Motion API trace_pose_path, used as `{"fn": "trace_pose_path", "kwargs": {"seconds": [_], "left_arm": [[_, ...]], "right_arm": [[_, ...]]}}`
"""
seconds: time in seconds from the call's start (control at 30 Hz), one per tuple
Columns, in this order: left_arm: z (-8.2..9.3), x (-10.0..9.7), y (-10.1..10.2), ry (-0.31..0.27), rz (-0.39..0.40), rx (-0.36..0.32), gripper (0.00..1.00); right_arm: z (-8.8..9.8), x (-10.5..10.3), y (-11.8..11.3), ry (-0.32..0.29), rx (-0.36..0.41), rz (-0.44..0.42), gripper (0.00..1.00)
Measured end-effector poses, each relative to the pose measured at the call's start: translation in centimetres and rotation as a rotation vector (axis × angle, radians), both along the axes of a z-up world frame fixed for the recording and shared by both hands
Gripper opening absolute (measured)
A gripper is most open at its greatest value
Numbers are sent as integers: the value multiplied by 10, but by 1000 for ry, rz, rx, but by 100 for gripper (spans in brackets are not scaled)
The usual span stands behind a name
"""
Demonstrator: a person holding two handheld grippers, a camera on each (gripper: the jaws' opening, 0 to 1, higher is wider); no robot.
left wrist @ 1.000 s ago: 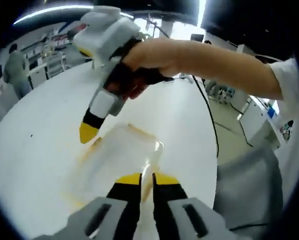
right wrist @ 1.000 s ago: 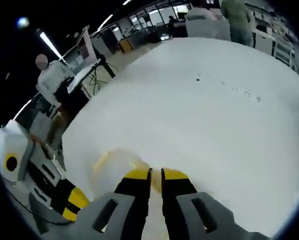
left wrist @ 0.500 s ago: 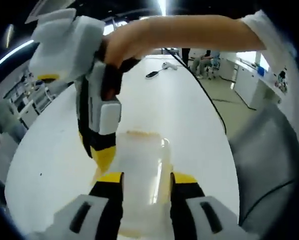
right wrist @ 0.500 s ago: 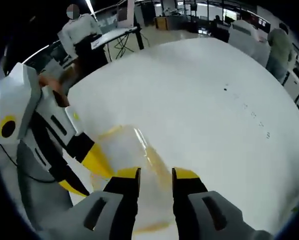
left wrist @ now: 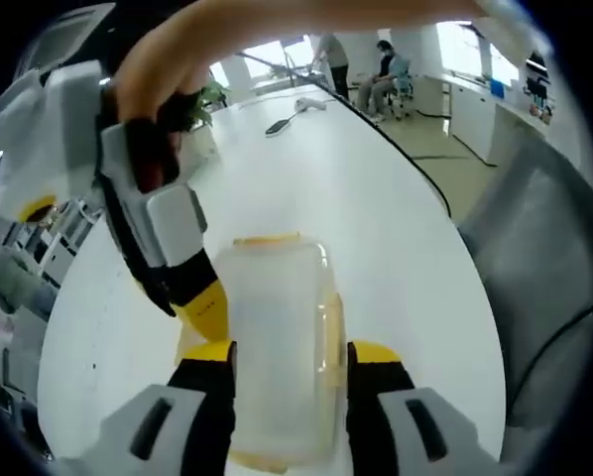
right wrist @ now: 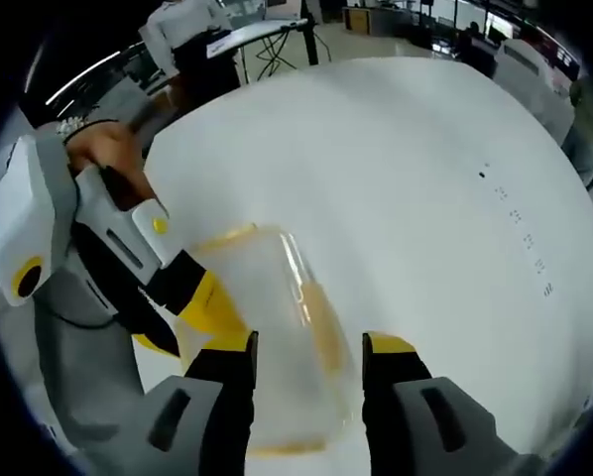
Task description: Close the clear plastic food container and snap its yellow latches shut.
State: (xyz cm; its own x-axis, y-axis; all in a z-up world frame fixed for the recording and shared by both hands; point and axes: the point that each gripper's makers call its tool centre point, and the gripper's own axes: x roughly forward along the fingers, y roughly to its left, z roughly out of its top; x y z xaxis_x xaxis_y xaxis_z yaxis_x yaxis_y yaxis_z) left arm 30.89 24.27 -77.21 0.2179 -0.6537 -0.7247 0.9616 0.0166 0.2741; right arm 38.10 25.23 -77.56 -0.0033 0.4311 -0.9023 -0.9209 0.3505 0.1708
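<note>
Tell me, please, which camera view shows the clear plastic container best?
The left gripper view: the container lies lengthwise between the open jaws, with its yellow latch visible along one side. The right gripper view shows the container more tilted and blurred.

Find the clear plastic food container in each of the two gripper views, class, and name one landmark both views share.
Left gripper view: the clear container sits low in the centre, between that view's own jaws.
Right gripper view: the clear container lies low, a little left of centre, between that view's own jaws.
Shared landmark: the white table under the container; the other gripper stands at its left in both views.
</note>
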Motion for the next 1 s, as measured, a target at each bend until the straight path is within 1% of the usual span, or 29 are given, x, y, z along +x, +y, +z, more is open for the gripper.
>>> {"fn": "trace_pose_path", "kwargs": {"seconds": [0.1, 0.17, 0.2, 0.23, 0.27, 0.37, 0.4, 0.43, 0.47, 0.53, 0.73, 0.87, 1.0], "left_arm": [[-1, -2, 0, -23, -9, 13, 38], [-2, -2, 1, -41, -21, 19, 38], [-2, -1, 1, -42, -20, 19, 38], [-2, -1, 1, -41, -19, 21, 38], [-2, -1, 1, -42, -15, 21, 38], [-3, -1, 1, -46, -12, 19, 38], [-3, -2, 1, -49, -14, 18, 38], [-3, -2, 1, -50, -13, 18, 38], [-3, -2, 1, -56, -12, 20, 38], [-4, -3, 1, -69, -16, 25, 38], [-4, -2, 1, -74, -8, 26, 38], [-5, -1, 0, -68, -1, 29, 38], [-5, -1, 1, -68, 8, 32, 37]], "right_arm": [[-1, 2, 1, 8, -11, 8, 40], [-1, 0, 2, 14, -18, 33, 39], [-1, -3, 2, 29, -25, 48, 39], [-2, -4, 3, 32, -26, 64, 37], [-1, -7, 4, 53, -25, 73, 35], [-2, -9, 5, 82, -34, 84, 31], [-2, -11, 5, 105, -36, 92, 30], [-3, -9, 5, 102, -40, 91, 30], [-3, -10, 5, 122, -44, 86, 31], [-3, -11, 5, 134, -49, 95, 31], [-4, -13, 5, 142, -67, 117, 31], [-5, -13, 5, 153, -72, 107, 30], [-5, -13, 5, 149, -69, 109, 29]]}}
